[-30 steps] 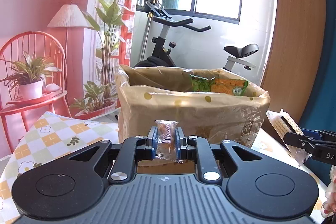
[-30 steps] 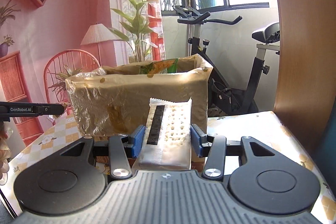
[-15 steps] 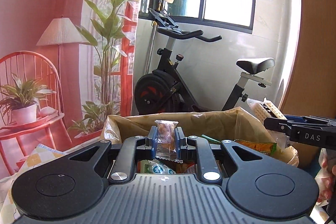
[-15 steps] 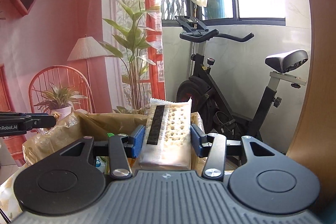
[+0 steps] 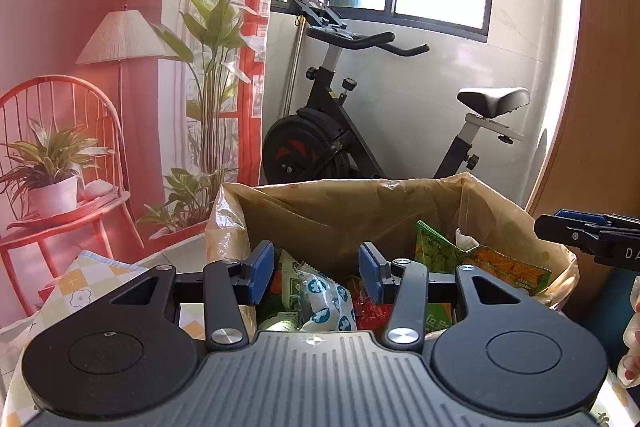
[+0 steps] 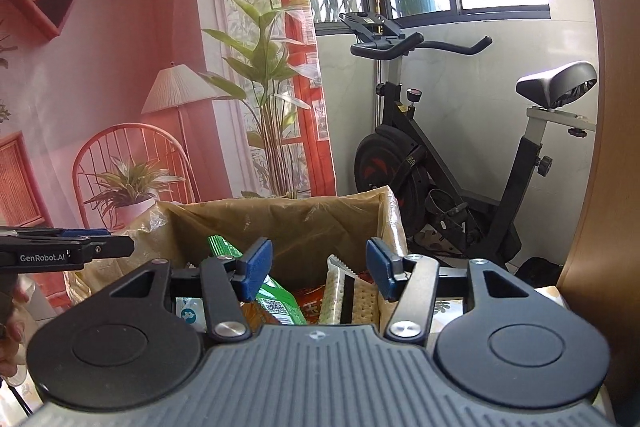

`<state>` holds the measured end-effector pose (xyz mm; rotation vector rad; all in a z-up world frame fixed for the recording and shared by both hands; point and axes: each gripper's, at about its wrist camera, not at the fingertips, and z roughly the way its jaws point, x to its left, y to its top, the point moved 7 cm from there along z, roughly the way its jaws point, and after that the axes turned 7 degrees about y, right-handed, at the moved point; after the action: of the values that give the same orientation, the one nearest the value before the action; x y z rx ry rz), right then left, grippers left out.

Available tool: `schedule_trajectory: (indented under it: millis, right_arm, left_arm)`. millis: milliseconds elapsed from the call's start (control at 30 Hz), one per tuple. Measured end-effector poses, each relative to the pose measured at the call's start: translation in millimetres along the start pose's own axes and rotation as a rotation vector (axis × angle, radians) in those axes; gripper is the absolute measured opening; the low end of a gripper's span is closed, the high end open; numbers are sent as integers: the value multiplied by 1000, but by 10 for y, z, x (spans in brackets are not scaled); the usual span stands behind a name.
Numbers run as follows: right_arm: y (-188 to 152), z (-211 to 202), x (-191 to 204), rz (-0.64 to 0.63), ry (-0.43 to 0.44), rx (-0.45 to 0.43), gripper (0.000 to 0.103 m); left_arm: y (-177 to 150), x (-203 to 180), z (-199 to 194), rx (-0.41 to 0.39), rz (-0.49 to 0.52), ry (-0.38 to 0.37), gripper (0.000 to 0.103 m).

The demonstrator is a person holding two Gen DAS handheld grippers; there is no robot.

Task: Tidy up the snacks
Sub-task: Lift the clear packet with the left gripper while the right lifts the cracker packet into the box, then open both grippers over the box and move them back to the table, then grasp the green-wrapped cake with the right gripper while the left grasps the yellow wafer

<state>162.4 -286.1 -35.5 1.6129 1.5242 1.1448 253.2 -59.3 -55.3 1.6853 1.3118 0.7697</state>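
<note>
Both grippers hang over a box lined with a brown plastic bag (image 5: pixel 348 211) (image 6: pixel 280 223) that holds several snack packets. My left gripper (image 5: pixel 316 273) has its jaws opening, with nothing between its blue pads; a white packet with blue prints (image 5: pixel 326 303), green packets (image 5: pixel 434 247) and an orange one (image 5: pixel 508 269) lie below it. My right gripper (image 6: pixel 318 269) also has its jaws opening and holds nothing. The cracker packet (image 6: pixel 352 297) lies in the box just under it, beside a green packet (image 6: pixel 276 301). Each gripper shows at the edge of the other's view.
The box stands on a table with a checked, flowered cloth (image 5: pixel 86 287). Behind it are an exercise bike (image 5: pixel 340 131), a tall plant (image 5: pixel 218 67), a red chair with a potted plant (image 5: pixel 52 167) and a wooden panel (image 5: pixel 600 87) at the right.
Both grippers rose and came forward over the box. The left let go of the small clear-wrapped snack and the right let go of the cracker packet, which now lies in the box.
</note>
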Motion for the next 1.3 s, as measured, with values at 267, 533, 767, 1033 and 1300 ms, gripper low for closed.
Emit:
schedule_trajectory:
  millis: [267,533,767,1033,1300]
  right_arm:
    - [-286,-427,406,-47,47,-22,56]
    - [-838,-641,682,-82,80,34,56]
    - [-1306,-484,770,-27,115,147,51]
    - [-1775,-32,679,-16,80,275,49]
    - [-2123,486,540,-10,39,388,49]
  left_arm:
    - [-289,275,-539,24,-31,-7,49]
    - [-800,585,-675,94,-58,17,49]
    - [-1107,624,-562,137,-50,41,49]
    - [-1378,527,-259,197,-56,34,49]
    - [-1639,423,73,275,-47,28,49]
